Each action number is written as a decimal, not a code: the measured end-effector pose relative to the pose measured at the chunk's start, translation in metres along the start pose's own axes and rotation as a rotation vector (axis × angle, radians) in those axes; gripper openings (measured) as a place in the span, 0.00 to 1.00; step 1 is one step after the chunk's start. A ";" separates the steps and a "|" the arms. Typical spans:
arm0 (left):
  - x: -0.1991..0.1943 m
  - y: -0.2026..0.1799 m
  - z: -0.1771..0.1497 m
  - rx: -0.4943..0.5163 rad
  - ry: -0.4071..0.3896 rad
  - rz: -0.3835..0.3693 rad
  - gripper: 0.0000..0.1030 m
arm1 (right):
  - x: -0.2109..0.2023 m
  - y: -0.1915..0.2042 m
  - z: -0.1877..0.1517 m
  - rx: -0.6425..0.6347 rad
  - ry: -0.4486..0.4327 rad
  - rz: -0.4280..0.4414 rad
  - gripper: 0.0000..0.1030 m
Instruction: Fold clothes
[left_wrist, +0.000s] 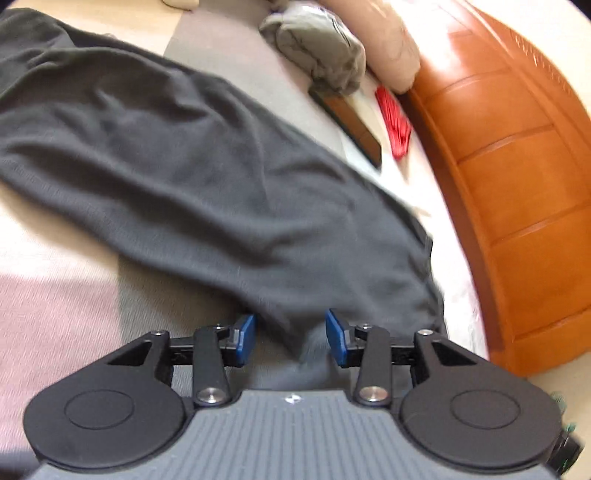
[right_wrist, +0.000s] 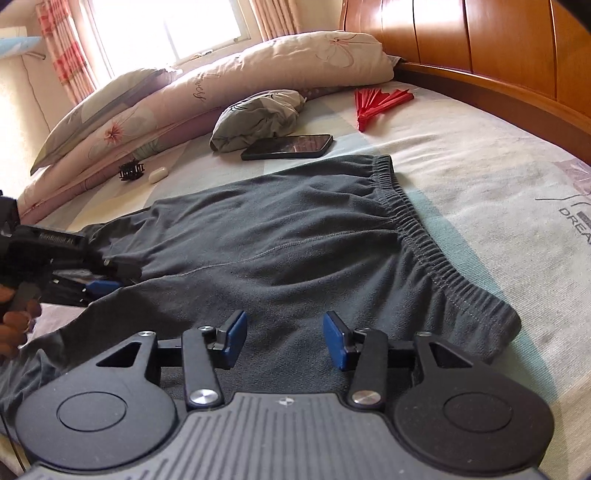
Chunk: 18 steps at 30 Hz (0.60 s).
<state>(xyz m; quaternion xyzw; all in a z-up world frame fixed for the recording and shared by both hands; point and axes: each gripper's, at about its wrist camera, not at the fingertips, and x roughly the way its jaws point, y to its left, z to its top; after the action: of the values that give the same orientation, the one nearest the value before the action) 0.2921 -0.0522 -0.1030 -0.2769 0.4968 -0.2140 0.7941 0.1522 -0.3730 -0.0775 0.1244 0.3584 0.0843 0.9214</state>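
Dark grey pants (right_wrist: 295, 229) lie spread on the bed, their elastic waistband (right_wrist: 417, 229) toward the right. My right gripper (right_wrist: 284, 338) hovers just over the fabric near the waist, blue pads apart and nothing pinched between them. At the left of the right wrist view, my left gripper (right_wrist: 99, 286), held by a hand (right_wrist: 14, 321), sits at the crotch end of the pants. In the left wrist view the left gripper (left_wrist: 291, 338) has a thick bunch of the pants (left_wrist: 166, 147) filling the gap between its pads.
Beyond the pants lie a black phone (right_wrist: 288, 146), a red folding fan (right_wrist: 376, 103) and a grey cloth bundle (right_wrist: 258, 118). Floral pillows (right_wrist: 221, 81) line the far side. A wooden headboard (right_wrist: 498, 48) bounds the right. A black hair clip (right_wrist: 131, 171) and a white case (right_wrist: 158, 174) lie far left.
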 end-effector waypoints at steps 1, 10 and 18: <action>0.001 -0.002 0.005 0.009 -0.014 0.000 0.35 | 0.001 0.001 0.000 -0.002 0.004 0.003 0.49; 0.000 -0.009 0.023 0.050 -0.038 -0.025 0.32 | 0.030 0.077 0.013 -0.193 0.065 0.214 0.49; -0.006 -0.009 0.032 0.078 -0.019 -0.058 0.33 | 0.107 0.118 0.026 -0.166 0.119 0.375 0.50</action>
<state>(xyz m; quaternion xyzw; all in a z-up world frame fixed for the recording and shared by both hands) 0.3185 -0.0483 -0.0819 -0.2621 0.4723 -0.2536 0.8024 0.2402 -0.2384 -0.0930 0.1076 0.3745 0.2906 0.8739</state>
